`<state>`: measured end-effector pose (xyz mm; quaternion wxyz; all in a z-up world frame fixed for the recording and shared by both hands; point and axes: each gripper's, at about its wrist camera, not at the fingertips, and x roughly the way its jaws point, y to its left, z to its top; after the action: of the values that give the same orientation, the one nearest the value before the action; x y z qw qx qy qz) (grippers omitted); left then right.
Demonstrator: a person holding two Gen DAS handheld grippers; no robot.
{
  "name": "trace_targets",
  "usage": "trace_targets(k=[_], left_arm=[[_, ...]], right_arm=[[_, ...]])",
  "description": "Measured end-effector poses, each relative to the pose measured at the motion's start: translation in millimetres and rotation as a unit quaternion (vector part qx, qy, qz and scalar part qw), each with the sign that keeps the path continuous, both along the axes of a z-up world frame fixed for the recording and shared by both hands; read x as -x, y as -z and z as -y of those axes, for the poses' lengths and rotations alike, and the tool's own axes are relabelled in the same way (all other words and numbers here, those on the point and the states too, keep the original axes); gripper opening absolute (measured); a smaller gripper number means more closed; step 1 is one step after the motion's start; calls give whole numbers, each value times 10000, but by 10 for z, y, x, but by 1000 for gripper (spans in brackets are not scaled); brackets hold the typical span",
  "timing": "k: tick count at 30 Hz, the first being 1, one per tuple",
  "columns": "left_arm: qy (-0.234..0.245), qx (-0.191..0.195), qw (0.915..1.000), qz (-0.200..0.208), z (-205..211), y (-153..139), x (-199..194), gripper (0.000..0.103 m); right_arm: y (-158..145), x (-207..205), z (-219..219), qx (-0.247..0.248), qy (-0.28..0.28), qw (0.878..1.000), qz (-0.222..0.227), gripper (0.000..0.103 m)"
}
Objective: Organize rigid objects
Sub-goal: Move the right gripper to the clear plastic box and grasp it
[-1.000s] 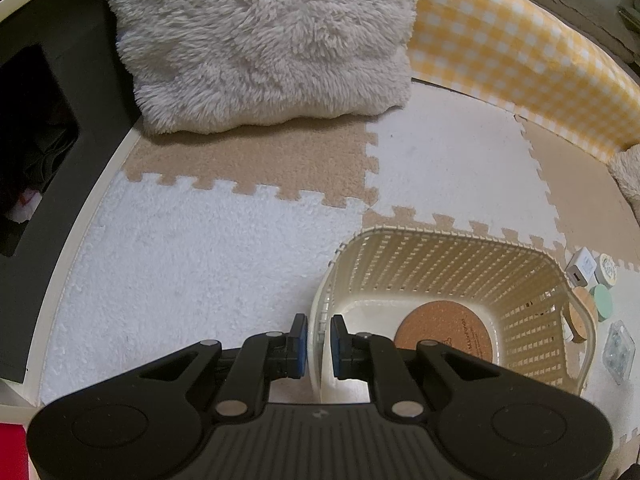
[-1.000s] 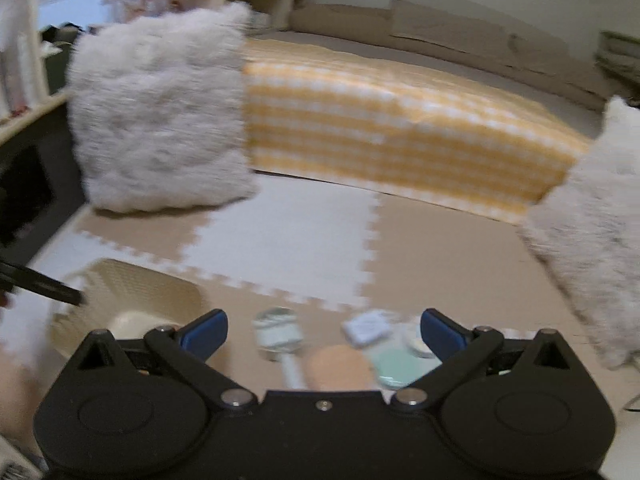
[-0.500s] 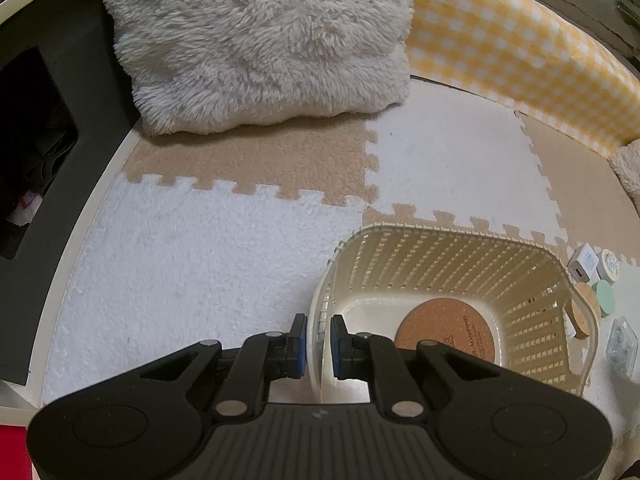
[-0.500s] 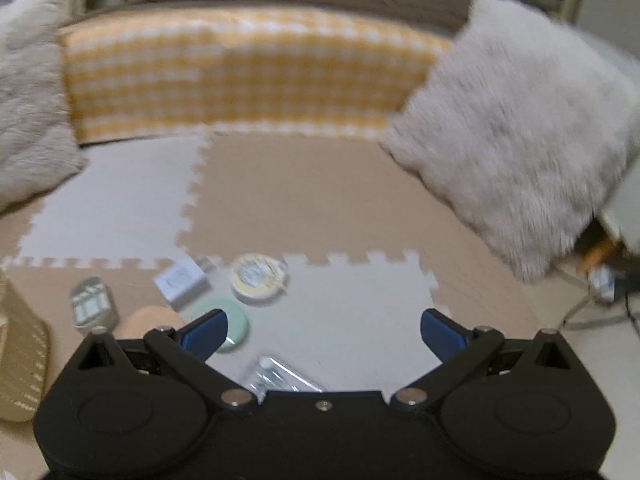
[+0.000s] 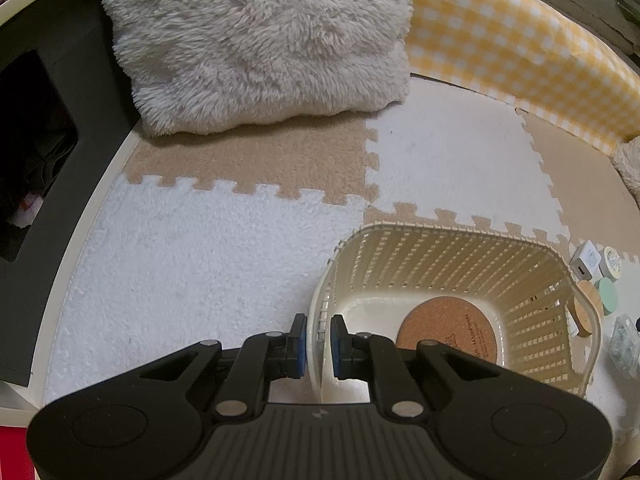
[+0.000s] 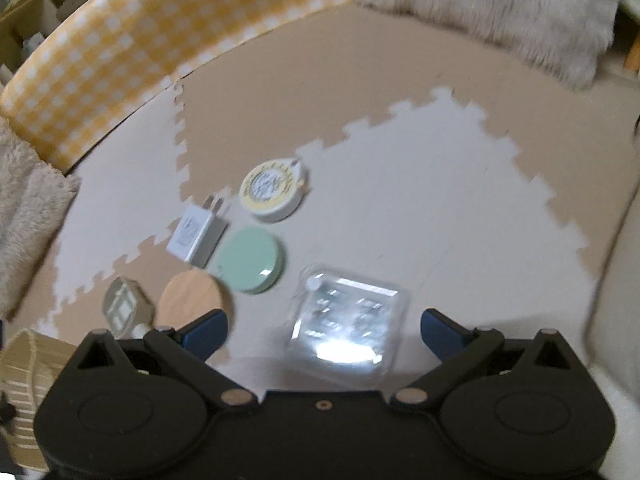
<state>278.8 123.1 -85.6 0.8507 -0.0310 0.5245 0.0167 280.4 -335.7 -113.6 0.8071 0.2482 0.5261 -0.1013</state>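
My left gripper is shut on the near wall of a cream slatted basket that stands on the mat; a cork coaster lies inside it. My right gripper is open above a clear plastic case. Beside the case lie a mint round disc, a wooden disc, a white charger plug, a round cream tin and a small grey block. The basket's corner shows at the lower left of the right wrist view.
The floor is a beige and white puzzle mat. A fluffy cushion and a yellow checked cushion lie behind the basket. Another fluffy cushion sits at the far right. A dark shelf unit stands at the left.
My right gripper has swung right and tilted down over the small items; the clear case now lies between its fingers. My left gripper and the basket have stayed put.
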Motion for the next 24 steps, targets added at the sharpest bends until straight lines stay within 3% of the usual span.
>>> trace_targets(k=[5, 11, 15, 18, 24], left_arm=[[7, -13, 10000, -4, 3, -2, -4, 13], [22, -43, 10000, -16, 8, 3, -7, 13], [34, -59, 10000, -20, 7, 6, -8, 13], [43, -79, 10000, -27, 14, 7, -14, 13], [49, -92, 9999, -27, 16, 9, -17, 13]], right_arm=[[87, -85, -40, -292, 100, 9995, -73, 103], [71, -160, -134, 109, -220, 9997, 27, 101], [115, -168, -164, 732, -161, 9967, -297, 98], [200, -148, -109, 544, -51, 9976, -423, 93], [180, -190, -89, 141, 51, 9998, -101, 92]])
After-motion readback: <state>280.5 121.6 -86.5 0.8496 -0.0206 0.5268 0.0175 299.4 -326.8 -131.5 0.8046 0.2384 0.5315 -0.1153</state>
